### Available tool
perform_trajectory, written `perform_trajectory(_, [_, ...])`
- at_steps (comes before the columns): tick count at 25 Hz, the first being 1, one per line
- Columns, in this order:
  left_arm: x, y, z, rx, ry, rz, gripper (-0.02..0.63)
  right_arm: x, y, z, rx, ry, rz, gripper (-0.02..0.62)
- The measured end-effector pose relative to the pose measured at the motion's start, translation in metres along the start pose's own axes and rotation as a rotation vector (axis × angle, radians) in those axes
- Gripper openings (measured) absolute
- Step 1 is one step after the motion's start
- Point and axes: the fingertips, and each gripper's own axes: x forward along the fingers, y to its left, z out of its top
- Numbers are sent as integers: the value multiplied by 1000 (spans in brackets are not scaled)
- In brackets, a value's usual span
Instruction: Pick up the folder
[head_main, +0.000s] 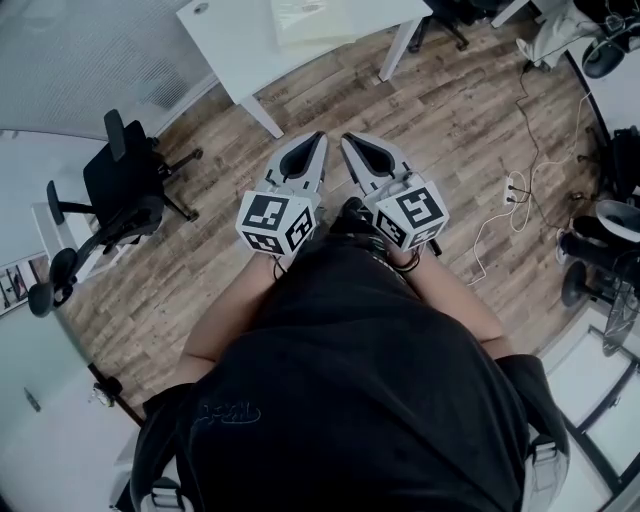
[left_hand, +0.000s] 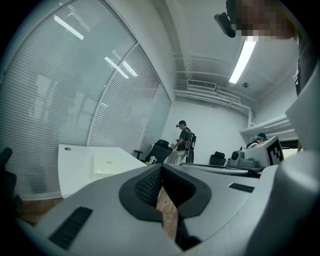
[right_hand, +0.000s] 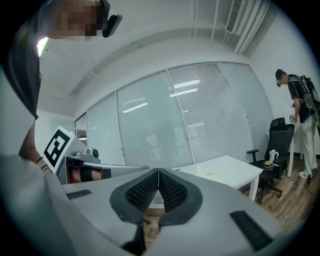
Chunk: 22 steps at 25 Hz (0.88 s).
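The folder (head_main: 310, 20) is a pale yellowish sheet lying flat on the white table (head_main: 240, 45) at the top of the head view. In the left gripper view the folder (left_hand: 107, 165) shows on that table (left_hand: 75, 172), some way ahead. Both grippers are held side by side over the wood floor, well short of the table. My left gripper (head_main: 313, 142) is shut with nothing between its jaws, as the left gripper view (left_hand: 161, 168) confirms. My right gripper (head_main: 352, 143) is also shut and empty, with its pads meeting (right_hand: 158, 173). The table (right_hand: 225, 170) lies ahead of it to the right.
A black office chair (head_main: 125, 185) stands at the left by a white desk. Cables and a power strip (head_main: 515, 190) lie on the floor at the right. A person (right_hand: 300, 112) stands far off beside another black chair (right_hand: 274, 150). More chair bases crowd the right edge.
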Motion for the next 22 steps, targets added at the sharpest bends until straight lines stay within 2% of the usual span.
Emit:
perform_trajectory(9, [60, -9, -2, -64, 18, -13, 14, 6, -58, 3, 33, 27, 32, 21])
perform_trajectory(13, [74, 2, 9, -77, -2, 4, 14, 15, -71, 5, 24, 37, 33, 21])
perform_trajectory(22, [116, 30, 21, -73, 11, -27, 14, 49, -108, 11, 25, 56, -12, 21])
